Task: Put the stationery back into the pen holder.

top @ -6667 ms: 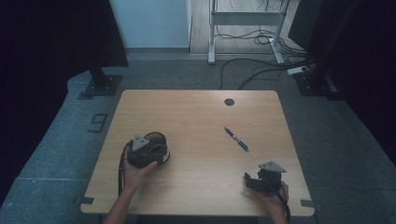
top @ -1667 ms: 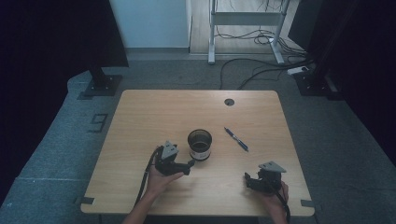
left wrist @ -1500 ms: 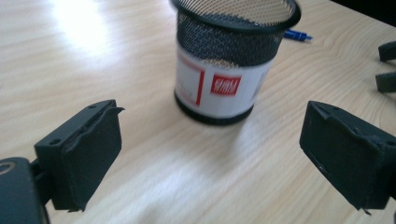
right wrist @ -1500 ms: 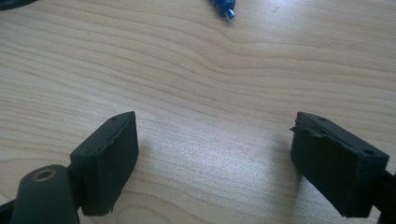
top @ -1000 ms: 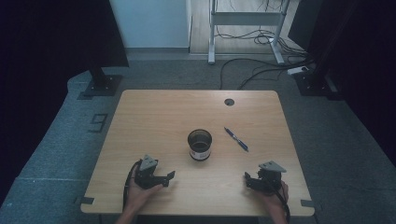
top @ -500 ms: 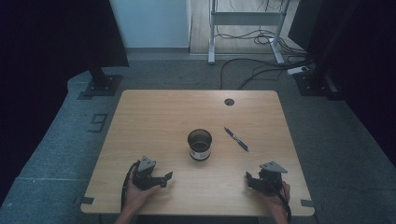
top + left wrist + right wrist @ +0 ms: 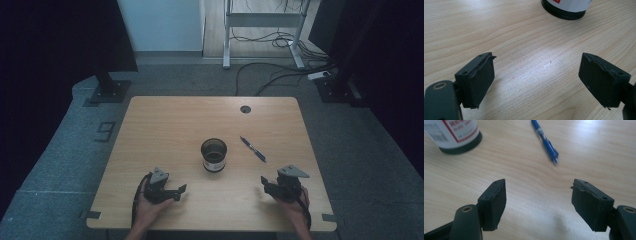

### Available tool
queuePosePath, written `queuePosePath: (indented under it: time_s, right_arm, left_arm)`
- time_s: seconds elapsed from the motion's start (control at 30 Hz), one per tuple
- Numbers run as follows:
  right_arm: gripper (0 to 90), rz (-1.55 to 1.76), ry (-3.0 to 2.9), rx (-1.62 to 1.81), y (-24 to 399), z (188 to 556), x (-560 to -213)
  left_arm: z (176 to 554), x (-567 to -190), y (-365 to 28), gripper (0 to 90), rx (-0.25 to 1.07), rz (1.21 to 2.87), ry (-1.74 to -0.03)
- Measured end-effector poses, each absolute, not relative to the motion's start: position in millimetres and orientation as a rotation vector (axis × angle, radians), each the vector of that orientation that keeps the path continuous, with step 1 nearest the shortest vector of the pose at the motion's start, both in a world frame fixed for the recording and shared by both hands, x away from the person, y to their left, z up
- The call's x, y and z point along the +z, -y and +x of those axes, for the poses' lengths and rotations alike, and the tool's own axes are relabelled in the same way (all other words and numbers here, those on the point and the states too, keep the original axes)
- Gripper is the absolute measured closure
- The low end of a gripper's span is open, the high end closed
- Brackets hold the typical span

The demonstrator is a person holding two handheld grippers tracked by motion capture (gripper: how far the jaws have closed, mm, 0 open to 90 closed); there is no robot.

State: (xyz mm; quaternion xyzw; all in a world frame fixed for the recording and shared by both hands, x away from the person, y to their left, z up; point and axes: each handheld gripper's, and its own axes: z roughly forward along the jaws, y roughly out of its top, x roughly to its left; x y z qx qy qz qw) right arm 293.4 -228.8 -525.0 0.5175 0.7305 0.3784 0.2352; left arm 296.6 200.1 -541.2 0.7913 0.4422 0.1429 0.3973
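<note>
A black cup with a white, red-printed label stands upright at the middle of the wooden table. A blue pen lies just to its right. My left gripper rests near the front edge, left of the cup, pointing right. Its jaws have just been closing, and in the left gripper view they are apart over bare wood, with the cup's base ahead. My right gripper sits at the front right. Its jaws have just been closing too and hold nothing, with the cup and pen beyond.
A round cable hole sits near the table's far edge. Behind the table, on the grey carpet, are a monitor-stand base, cables and a metal frame.
The cup went from the table's left to its middle in my left gripper, which let go and drew back to the front edge. The right hand barely moved.
</note>
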Motion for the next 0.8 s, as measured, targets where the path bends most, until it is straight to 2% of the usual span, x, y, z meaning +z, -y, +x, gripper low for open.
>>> queuePosePath:
  time_s: [0.23,0.8]
  right_arm:
    - [34.0,1.402,-2.023,1.110,219.7,315.6,-511.0]
    - [39.6,1.394,-2.045,1.111,204.7,360.1,-505.3]
  left_arm:
    - [296.2,-540.7,-200.6,13.5,0.359,2.003,-1.118]
    - [296.0,-542.4,-203.2,13.6,0.340,2.007,-1.114]
